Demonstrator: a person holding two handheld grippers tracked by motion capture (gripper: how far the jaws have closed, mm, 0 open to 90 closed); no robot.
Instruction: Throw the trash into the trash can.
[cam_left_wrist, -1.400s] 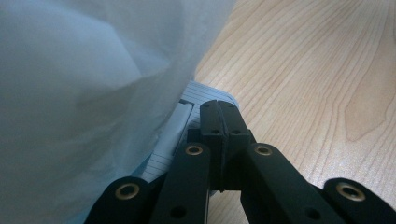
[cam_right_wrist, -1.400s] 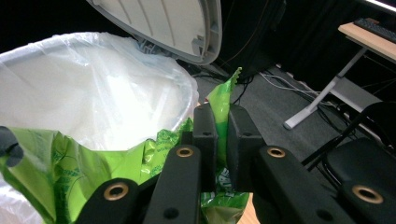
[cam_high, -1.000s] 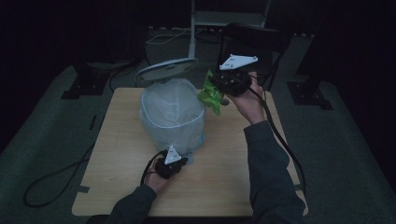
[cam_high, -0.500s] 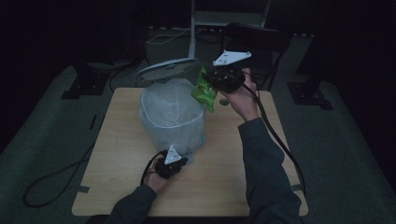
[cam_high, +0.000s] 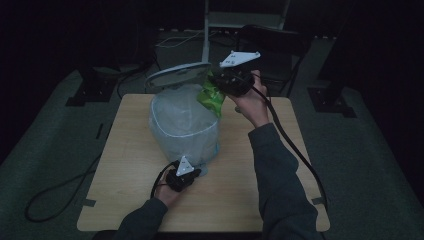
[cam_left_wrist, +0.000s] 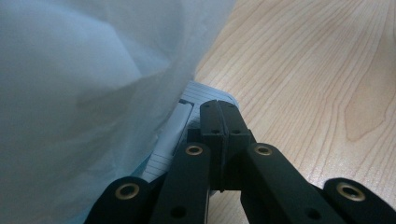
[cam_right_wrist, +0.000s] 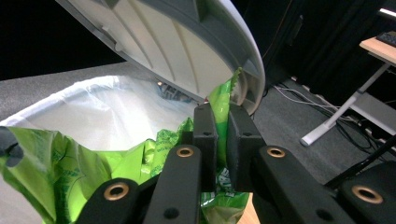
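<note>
high view: the right gripper (cam_high: 223, 86), jaws clamped on a green snack wrapper (cam_high: 210, 96), holds it at the rim of a lined bin (cam_high: 182, 125) at the table's (cam_high: 250, 200) twelve o'clock, under the raised lid (cam_high: 177, 76). the left gripper (cam_high: 192, 172), jaws shut, seemingly on the bin's pedal at six o'clock, though the liner hides the contact. the wrapper is not yet dropped; release remains.

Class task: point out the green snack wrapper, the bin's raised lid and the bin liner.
green snack wrapper (cam_right_wrist: 60, 163): right gripper view, crumpled body.
bin lid (cam_right_wrist: 177, 42): right gripper view, ribbed underside.
bin liner (cam_high: 182, 122): high view, bag's side wall.
</note>
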